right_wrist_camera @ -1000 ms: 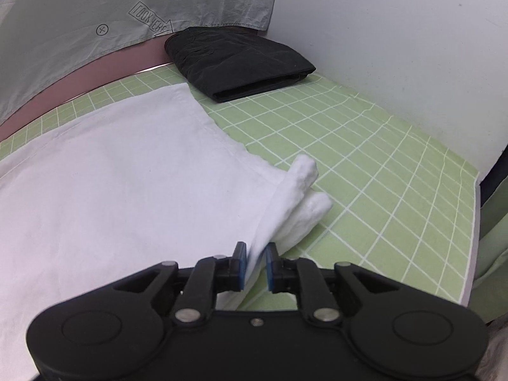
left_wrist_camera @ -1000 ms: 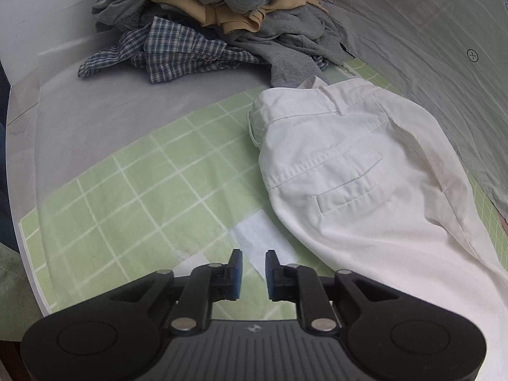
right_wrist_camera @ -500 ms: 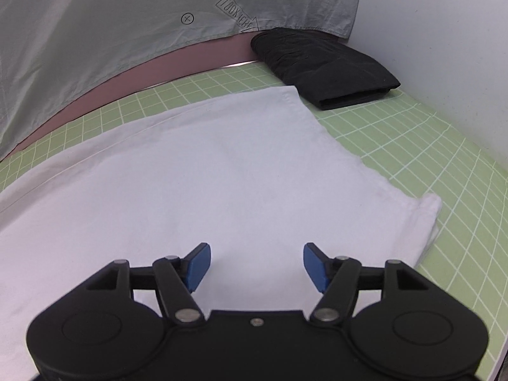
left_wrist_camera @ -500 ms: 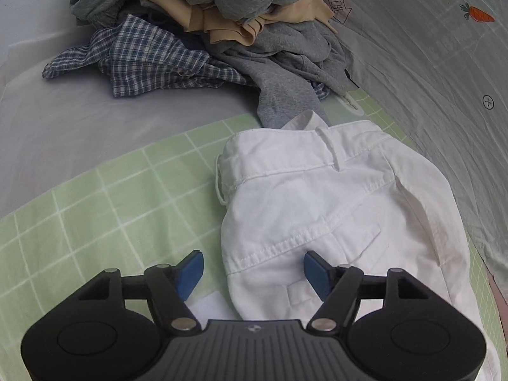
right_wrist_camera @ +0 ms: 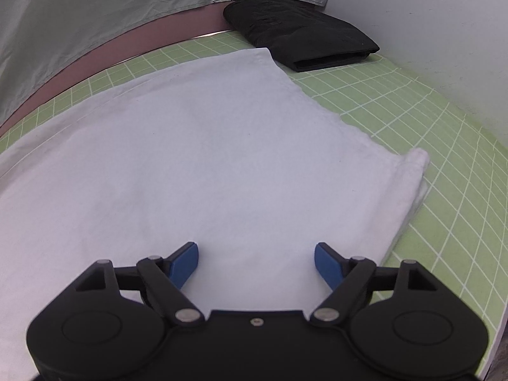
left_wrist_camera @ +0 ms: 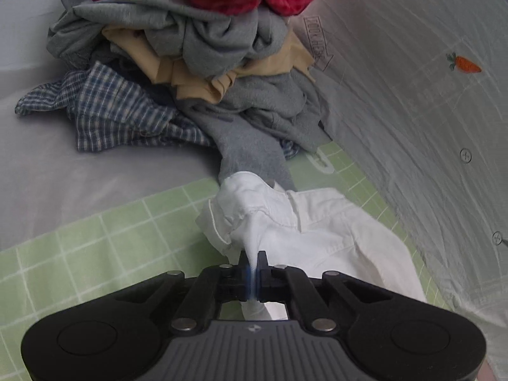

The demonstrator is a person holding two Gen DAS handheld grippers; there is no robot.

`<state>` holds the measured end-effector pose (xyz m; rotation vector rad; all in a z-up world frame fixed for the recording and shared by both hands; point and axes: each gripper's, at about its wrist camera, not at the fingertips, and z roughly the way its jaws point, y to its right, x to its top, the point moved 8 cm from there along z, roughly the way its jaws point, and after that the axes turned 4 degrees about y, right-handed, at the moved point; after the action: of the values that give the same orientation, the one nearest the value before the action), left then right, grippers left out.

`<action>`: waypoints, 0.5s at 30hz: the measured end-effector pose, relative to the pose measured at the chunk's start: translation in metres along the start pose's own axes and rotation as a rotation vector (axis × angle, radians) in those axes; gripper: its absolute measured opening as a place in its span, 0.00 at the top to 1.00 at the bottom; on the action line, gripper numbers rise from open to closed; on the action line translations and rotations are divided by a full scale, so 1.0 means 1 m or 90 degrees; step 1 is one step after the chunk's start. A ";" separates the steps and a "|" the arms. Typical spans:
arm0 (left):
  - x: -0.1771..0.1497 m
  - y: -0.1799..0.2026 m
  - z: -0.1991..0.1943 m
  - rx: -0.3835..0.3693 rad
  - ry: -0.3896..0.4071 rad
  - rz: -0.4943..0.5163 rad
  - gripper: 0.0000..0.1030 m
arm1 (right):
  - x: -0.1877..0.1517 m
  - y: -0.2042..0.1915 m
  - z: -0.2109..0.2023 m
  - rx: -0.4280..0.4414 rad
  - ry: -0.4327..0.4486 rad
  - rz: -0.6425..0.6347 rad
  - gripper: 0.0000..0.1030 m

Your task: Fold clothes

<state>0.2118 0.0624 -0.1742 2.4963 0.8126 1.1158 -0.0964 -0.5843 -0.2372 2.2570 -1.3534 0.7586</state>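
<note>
Green grid mat (left_wrist_camera: 95, 247), left tongs (left_wrist_camera: 253, 274) newly clamping white trousers (left_wrist_camera: 333, 231), right tongs (right_wrist_camera: 256, 262) widening

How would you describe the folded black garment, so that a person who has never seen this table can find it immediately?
Start from the green grid mat covering the table, with the white trousers spread across it. Follow the trousers to their far corner: the black garment lies just beyond it, at the mat's back edge below the grey sheet. It is the only dark, neatly folded piece.

trousers (left_wrist_camera: 343, 238) on mat (left_wrist_camera: 95, 247), clothes pile (left_wrist_camera: 190, 63) behind, folded garment (right_wrist_camera: 298, 31) beyond hem
</note>
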 end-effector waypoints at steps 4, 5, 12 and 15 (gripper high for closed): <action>-0.009 -0.012 0.015 0.025 -0.039 -0.013 0.96 | 0.000 0.005 0.003 -0.002 -0.001 0.004 0.18; -0.010 -0.012 0.015 0.022 -0.039 -0.011 0.92 | 0.000 0.007 0.004 -0.001 0.000 0.013 0.16; -0.011 -0.010 0.019 0.012 -0.047 0.004 0.57 | 0.000 0.010 0.006 0.009 -0.003 0.021 0.15; -0.012 -0.010 0.027 0.016 -0.059 0.008 0.37 | 0.001 0.011 0.007 0.012 -0.005 0.026 0.14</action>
<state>0.2215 0.0624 -0.2043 2.5560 0.7910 0.9905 -0.1046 -0.5939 -0.2414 2.2560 -1.4053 0.7790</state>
